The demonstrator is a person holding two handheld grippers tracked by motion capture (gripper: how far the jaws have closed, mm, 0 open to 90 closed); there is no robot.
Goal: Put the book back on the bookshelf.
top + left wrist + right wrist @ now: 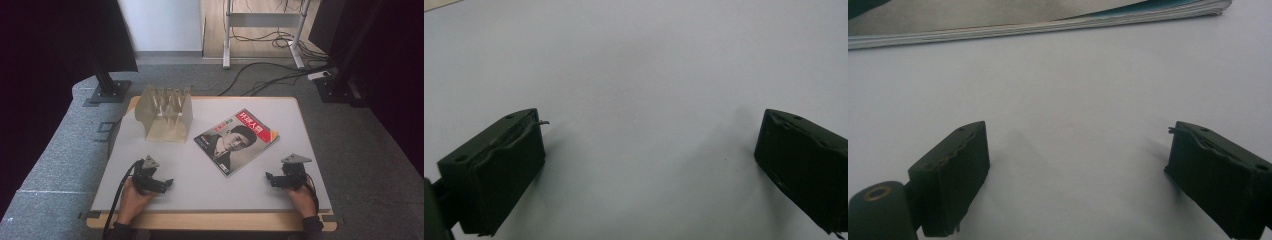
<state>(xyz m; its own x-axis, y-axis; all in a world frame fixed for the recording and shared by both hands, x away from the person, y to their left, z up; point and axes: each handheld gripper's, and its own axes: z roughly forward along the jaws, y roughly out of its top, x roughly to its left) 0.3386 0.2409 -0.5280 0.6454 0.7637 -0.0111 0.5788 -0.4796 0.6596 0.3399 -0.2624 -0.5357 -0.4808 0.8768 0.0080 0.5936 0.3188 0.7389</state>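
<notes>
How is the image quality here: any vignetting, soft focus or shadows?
High view: dark corners, table evenly lit, magazine readable. Left gripper view: soft shadows beside both jaws. Right gripper view: the magazine's page edge looks slightly soft.

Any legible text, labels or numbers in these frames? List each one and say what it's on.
Magazine cover, red masthead at the top: large white characters, too blurred to read for certain.
Magazine cover, small lines beside the portrait: too small to read.
Wooden rack: no text.
Left gripper, right gripper, table: no text.
</notes>
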